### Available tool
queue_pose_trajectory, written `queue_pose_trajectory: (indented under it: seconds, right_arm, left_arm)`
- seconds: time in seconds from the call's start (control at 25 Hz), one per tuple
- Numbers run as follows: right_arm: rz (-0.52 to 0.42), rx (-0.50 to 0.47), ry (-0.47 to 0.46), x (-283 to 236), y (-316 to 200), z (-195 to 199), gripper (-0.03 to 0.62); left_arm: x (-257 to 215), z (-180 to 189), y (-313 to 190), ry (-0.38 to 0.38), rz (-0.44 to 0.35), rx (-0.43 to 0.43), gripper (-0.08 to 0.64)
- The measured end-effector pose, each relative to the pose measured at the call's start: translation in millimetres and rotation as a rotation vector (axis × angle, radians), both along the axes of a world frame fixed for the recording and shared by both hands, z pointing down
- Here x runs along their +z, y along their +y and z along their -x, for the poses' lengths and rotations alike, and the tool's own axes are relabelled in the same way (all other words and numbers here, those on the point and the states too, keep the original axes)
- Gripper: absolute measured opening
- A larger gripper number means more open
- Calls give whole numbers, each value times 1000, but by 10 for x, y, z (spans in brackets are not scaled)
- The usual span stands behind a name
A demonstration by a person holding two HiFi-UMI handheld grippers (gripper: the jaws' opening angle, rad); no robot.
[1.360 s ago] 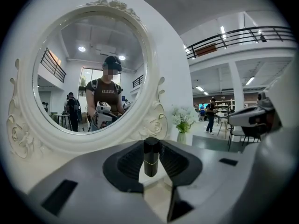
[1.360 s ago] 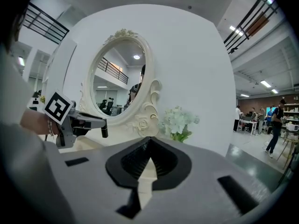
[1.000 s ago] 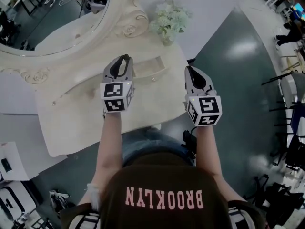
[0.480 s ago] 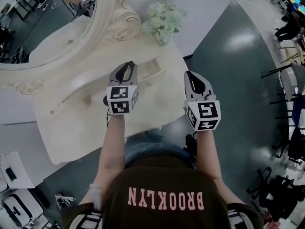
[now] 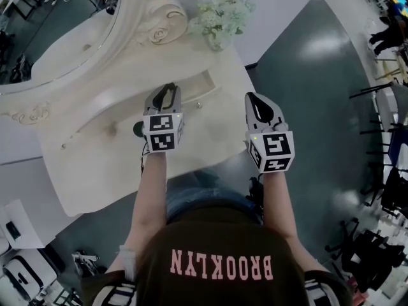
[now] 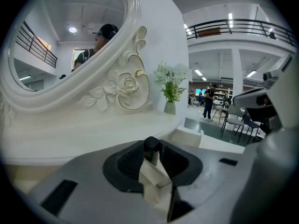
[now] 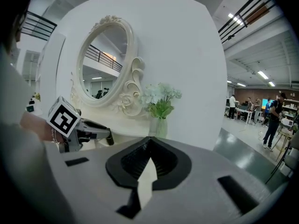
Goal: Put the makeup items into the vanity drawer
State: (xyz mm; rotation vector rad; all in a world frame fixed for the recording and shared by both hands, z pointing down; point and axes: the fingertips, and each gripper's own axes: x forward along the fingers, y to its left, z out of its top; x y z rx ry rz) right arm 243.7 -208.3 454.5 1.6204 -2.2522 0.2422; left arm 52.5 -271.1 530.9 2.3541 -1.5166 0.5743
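The left gripper (image 5: 167,89) is clamped on a small dark-capped makeup item (image 6: 150,147). It hangs above the worktop (image 5: 95,171), just beside the open drawer (image 5: 203,85) on its near side. The right gripper (image 5: 256,98) has its jaws pressed together on nothing and hovers to the right of the drawer. This looks like the carrying step. Next, the item needs bringing over the drawer's cavity, lowering and releasing.

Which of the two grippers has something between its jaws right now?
The left gripper: its jaws are clamped on a small dark-capped item. The right gripper has its jaws shut together, nothing between them.
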Motion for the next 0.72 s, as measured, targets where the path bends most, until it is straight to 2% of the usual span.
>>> queue_pose_trajectory:
  seconds: [0.24,0.4,0.72]
  right_arm:
    - [12,-22,8,56,-31,53,-11]
    - [8,-33,8,51,-27,79,-11]
    - [-15,-48,4,-59,1,123,-11]
  left_arm:
    - [140,44,-1,-36,44,-36,97]
    - [173,30,47,-3,114,-52,100]
    - [74,104,98,7,98,-68,129]
